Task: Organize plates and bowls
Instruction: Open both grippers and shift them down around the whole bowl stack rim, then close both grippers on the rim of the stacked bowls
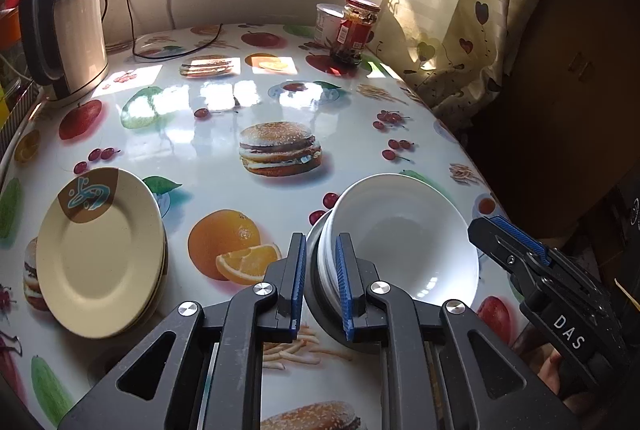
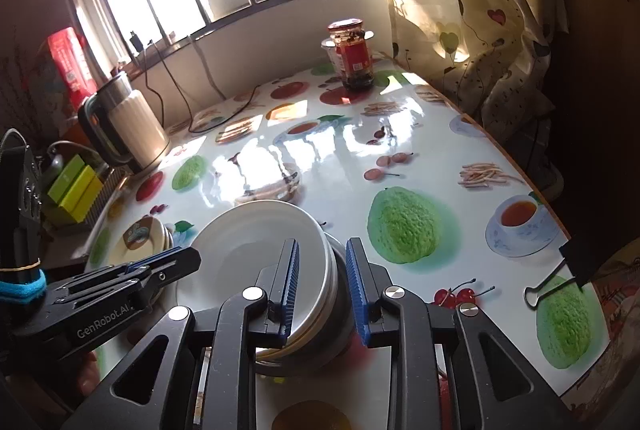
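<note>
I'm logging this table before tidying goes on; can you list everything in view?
bowls: one stack, at least three, white, near edge of the table
plates: one stack, at least two, cream with a brown and teal emblem, left of the bowls
kettle: one, cream and black, far left
jar: one, red lid and label, far side by the curtain
tub: one, white, behind the jar
binder clip: one, black, table's right edge
curtain: one, cream with hearts, right
table: one, white food-print cover
left gripper: black, blue pads, astride the bowls' left rim
right gripper: same colours, astride the right rim
</note>
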